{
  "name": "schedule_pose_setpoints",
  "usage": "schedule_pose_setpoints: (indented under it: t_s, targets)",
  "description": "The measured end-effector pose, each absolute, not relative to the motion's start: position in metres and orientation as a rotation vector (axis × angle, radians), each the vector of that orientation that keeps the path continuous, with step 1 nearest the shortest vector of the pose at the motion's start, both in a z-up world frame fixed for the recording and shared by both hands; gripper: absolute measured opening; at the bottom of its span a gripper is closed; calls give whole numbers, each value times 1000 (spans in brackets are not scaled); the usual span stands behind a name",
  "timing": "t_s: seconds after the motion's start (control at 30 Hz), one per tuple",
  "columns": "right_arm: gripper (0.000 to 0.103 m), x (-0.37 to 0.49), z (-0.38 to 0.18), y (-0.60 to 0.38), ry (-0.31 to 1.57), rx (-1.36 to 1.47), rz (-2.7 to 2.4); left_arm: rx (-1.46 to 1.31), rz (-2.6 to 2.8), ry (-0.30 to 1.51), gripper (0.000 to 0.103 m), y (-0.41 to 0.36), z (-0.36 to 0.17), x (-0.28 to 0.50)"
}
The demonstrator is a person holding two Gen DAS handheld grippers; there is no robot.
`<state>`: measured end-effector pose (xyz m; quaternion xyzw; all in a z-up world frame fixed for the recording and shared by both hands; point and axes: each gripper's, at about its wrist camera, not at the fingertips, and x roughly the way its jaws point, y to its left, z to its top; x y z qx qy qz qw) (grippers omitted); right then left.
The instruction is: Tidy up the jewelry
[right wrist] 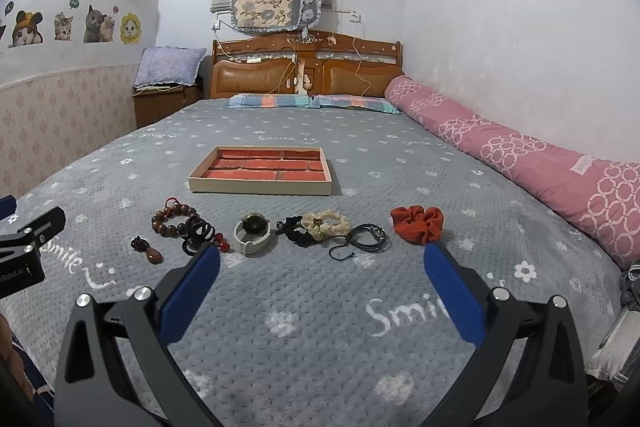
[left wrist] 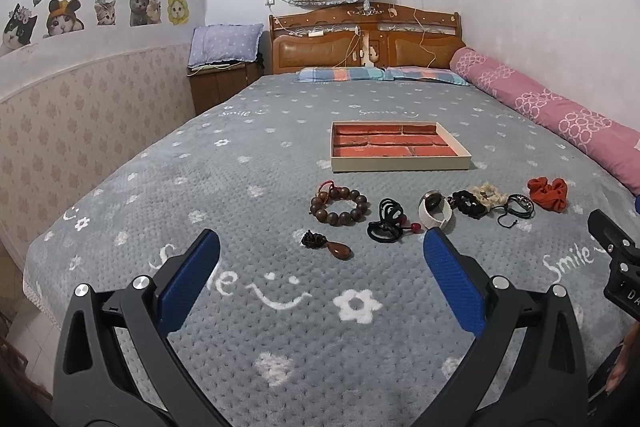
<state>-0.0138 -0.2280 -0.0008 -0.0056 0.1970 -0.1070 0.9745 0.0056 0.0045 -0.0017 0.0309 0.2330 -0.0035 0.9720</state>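
Note:
A shallow tray (left wrist: 400, 163) (right wrist: 260, 186) with a red brick-pattern floor lies on the grey bedspread. In front of it lies a row of jewelry: wooden bead bracelet (left wrist: 339, 205) (right wrist: 168, 221), brown pendant (left wrist: 338, 249) (right wrist: 152, 254), black hair ties with red beads (left wrist: 386, 223) (right wrist: 200, 233), white watch (left wrist: 434, 213) (right wrist: 252, 233), black and cream scrunchies (left wrist: 478, 201) (right wrist: 324, 225), black cord bracelet (left wrist: 516, 209) (right wrist: 366, 239), orange scrunchie (left wrist: 547, 193) (right wrist: 418, 223). My left gripper (left wrist: 322, 247) is open and empty, short of the pendant. My right gripper (right wrist: 322, 259) is open and empty, short of the cord bracelet.
A rolled pink quilt (right wrist: 540, 159) lies along the bed's right side. Pillows (left wrist: 380, 74) and a wooden headboard (left wrist: 360, 43) are at the far end. A nightstand (left wrist: 224, 83) stands at the far left. The bed's left edge drops off to the floor.

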Motion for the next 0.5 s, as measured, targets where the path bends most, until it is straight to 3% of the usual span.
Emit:
schedule_pose_setpoints:
  t_s: [0.5]
  targets:
    - [99,-15,-1,-230,398,-12,-218,68,-2,471,98,2,1,3]
